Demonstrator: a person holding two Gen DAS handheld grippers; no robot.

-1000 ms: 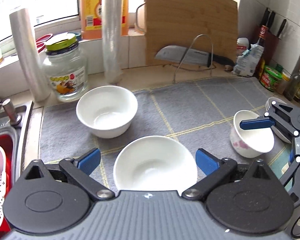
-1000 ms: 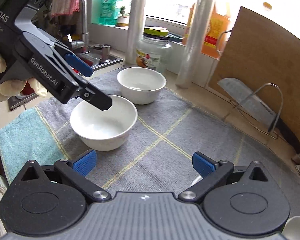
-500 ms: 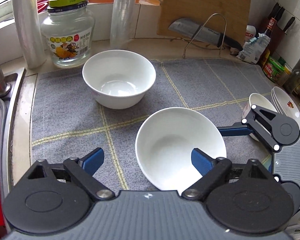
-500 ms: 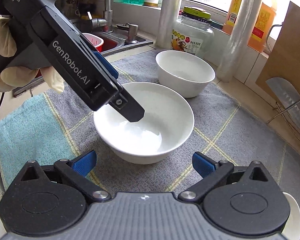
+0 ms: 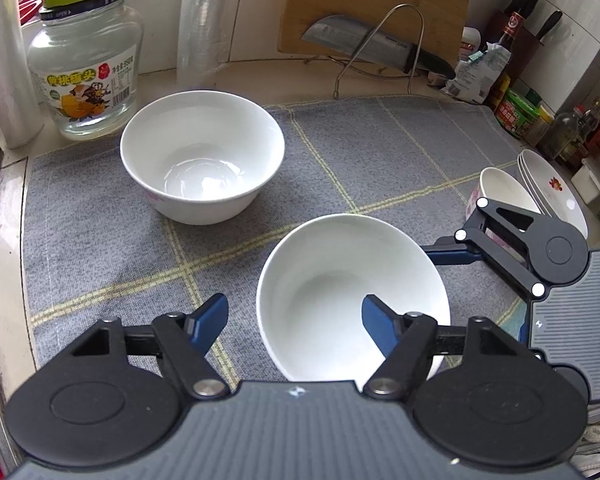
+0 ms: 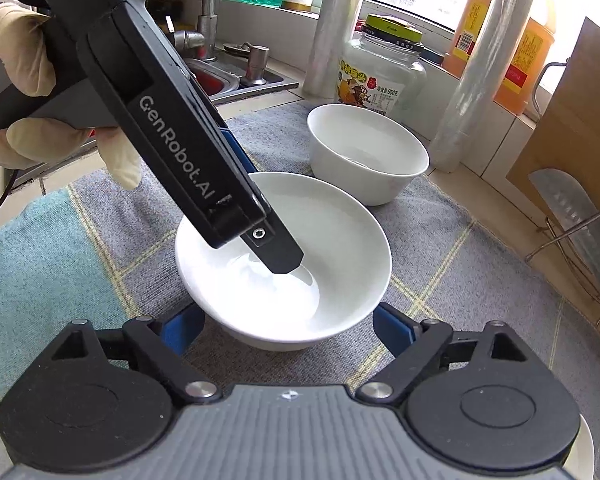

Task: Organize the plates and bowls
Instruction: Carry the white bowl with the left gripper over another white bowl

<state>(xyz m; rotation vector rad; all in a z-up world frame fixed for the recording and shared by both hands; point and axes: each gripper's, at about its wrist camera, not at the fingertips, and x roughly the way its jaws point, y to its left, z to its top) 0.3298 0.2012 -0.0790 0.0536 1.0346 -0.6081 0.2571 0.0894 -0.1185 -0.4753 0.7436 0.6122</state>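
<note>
My left tongs (image 5: pixel 294 318) closing across the near bowl's (image 5: pixel 340 280) rim, one finger inside, not yet gripping. Right tongs (image 6: pixel 286 326) closing around the same bowl on the grey mat (image 5: pixel 380 140); second bowl (image 5: pixel 202 168) behind.

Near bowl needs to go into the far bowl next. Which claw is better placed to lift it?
Left. The left claw is closing astride the near bowl's rim, one finger already inside. The right claw only brackets the bowl's outer wall. The far bowl sits empty ahead.
</note>
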